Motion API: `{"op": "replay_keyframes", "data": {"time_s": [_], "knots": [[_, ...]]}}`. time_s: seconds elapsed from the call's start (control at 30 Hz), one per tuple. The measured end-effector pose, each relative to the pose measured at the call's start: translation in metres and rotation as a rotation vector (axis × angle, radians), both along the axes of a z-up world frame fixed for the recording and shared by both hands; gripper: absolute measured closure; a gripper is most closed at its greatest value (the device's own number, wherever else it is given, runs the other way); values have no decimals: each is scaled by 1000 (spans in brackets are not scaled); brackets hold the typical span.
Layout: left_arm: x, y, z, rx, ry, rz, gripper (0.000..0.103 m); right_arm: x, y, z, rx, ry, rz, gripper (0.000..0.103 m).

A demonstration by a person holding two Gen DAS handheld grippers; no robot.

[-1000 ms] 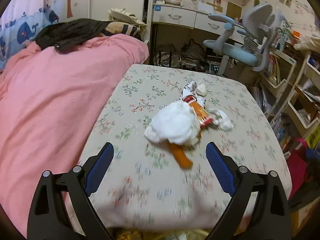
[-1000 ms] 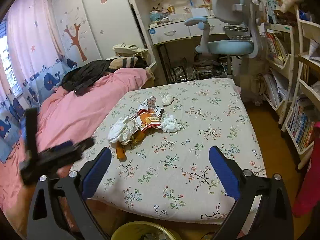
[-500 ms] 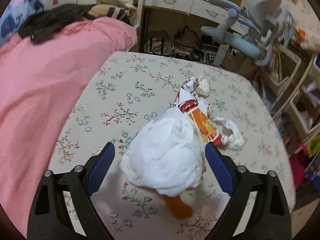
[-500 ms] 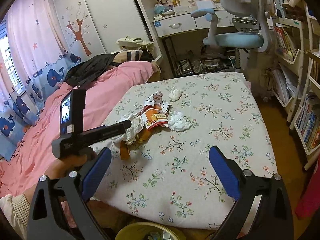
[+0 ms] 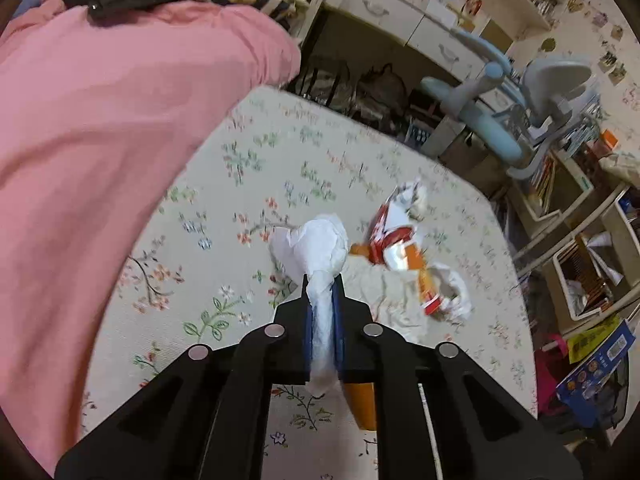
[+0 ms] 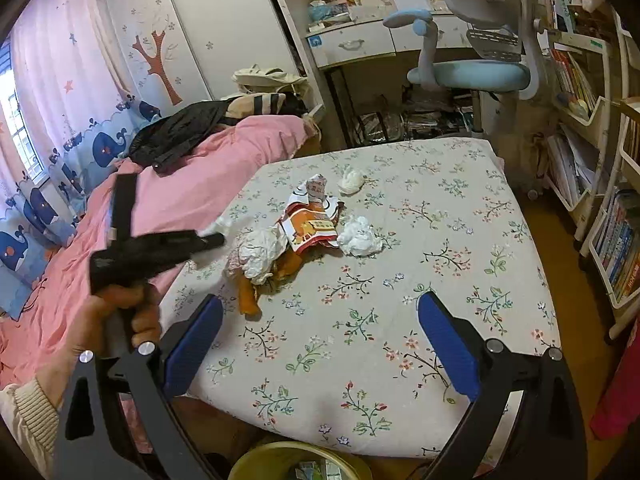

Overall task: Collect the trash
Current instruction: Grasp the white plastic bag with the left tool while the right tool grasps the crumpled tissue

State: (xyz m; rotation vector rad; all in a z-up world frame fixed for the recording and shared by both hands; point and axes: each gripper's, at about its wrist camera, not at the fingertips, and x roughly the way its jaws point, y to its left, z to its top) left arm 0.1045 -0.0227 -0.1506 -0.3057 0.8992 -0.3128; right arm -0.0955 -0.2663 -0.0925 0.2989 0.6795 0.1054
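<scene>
My left gripper [image 5: 323, 280] is shut on a crumpled white tissue [image 5: 320, 246] and holds it just above the floral bed cover [image 5: 256, 184]. In the right wrist view the left gripper [image 6: 218, 240] shows at the left with the tissue [image 6: 224, 224] at its tip. More trash lies on the cover: a red-and-orange snack wrapper [image 6: 310, 226], an orange wrapper [image 6: 248, 298], and other white tissue wads [image 6: 262, 252] [image 6: 360, 236] [image 6: 352, 180]. My right gripper [image 6: 320, 336] is open and empty, near the bed's front edge.
A yellow-green trash bin [image 6: 296, 460] stands on the floor below the bed's front edge. A pink quilt [image 5: 100, 140] covers the left of the bed. A blue desk chair [image 6: 468, 72], a desk and bookshelves [image 6: 600, 160] stand behind and to the right.
My left gripper has moved onto the large white tissue, shut on it and lifted it off the pile. The right gripper has stayed open, nearly still.
</scene>
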Motion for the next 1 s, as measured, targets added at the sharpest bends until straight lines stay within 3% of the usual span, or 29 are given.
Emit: {"op": "replay_keyframes", "data": {"time_s": [0.3, 0.47, 0.57, 0.63, 0.77, 1.0], "knots": [[-33, 21, 50, -74, -88, 39, 96, 33, 12, -9, -101, 47, 45, 9], [-47, 32, 72, -84, -136, 60, 96, 66, 29, -18, -157, 45, 83, 9], [-48, 38, 76, -82, -136, 63, 96, 83, 37, -24, -244, 41, 71, 9], [-47, 38, 78, -59, -143, 58, 96, 96, 32, -29, -236, 58, 41, 9], [-45, 38, 85, -25, -168, 45, 96, 117, 11, -41, -188, 96, -20, 23], [-37, 40, 88, -32, -174, 27, 96, 147, -1, -59, -170, 153, -60, 42]]}}
